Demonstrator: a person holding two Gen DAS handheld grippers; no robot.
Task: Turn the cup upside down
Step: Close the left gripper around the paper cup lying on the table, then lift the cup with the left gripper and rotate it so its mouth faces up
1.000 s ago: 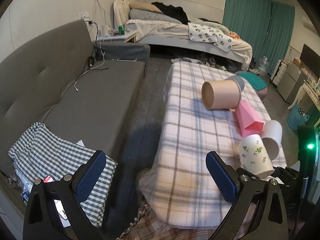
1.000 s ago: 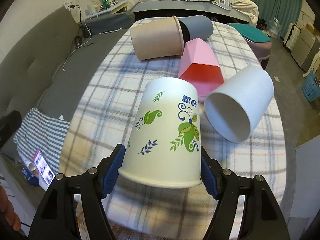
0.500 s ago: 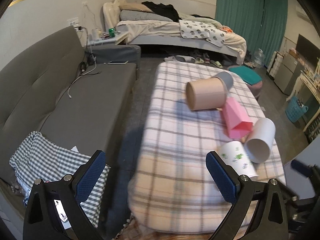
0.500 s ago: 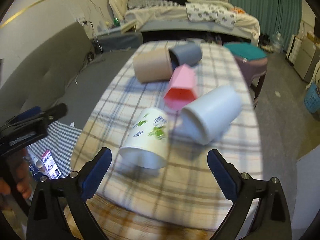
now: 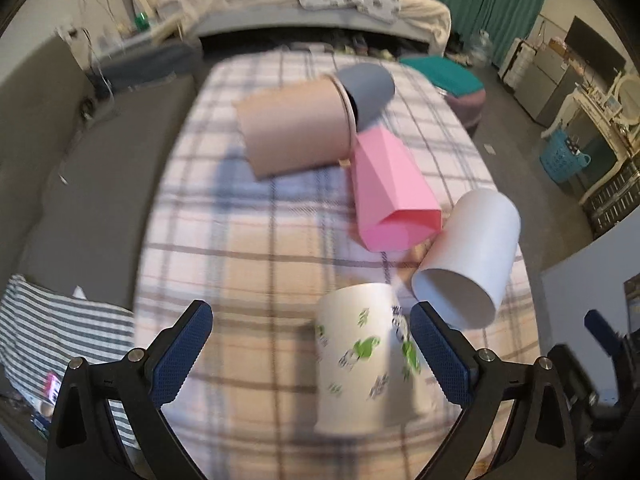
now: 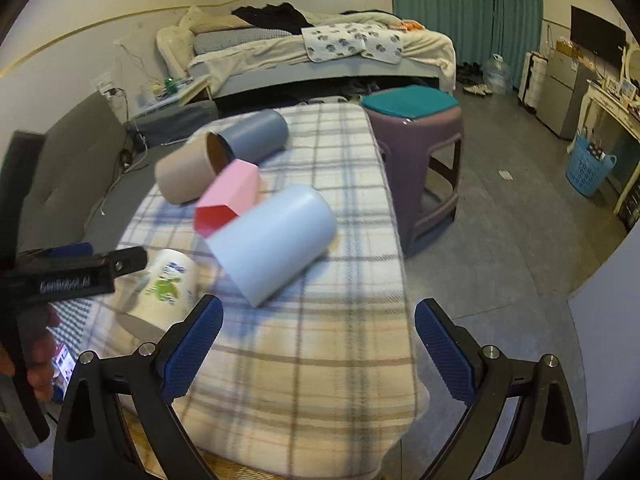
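A white cup with green leaf prints (image 5: 362, 364) stands upside down near the front edge of the plaid-covered table (image 5: 248, 248). It also shows in the right wrist view (image 6: 160, 292). My left gripper (image 5: 312, 356) is open; the cup stands between its fingers, close to the right one. My right gripper (image 6: 318, 348) is open and empty, off to the cup's right, over the table's front right corner. A plain white cup (image 5: 468, 260) lies on its side beside the printed cup.
A pink faceted cup (image 5: 388, 192), a tan cup (image 5: 296, 128) and a grey cup (image 5: 366, 88) lie on their sides further back. A grey sofa (image 5: 80, 160) runs along the left. A purple stool with a teal top (image 6: 416, 152) stands right of the table.
My right gripper let go of the printed cup, opened wide and drew back to the right. My left gripper moved in over the table, and the cup now stands between its fingers.
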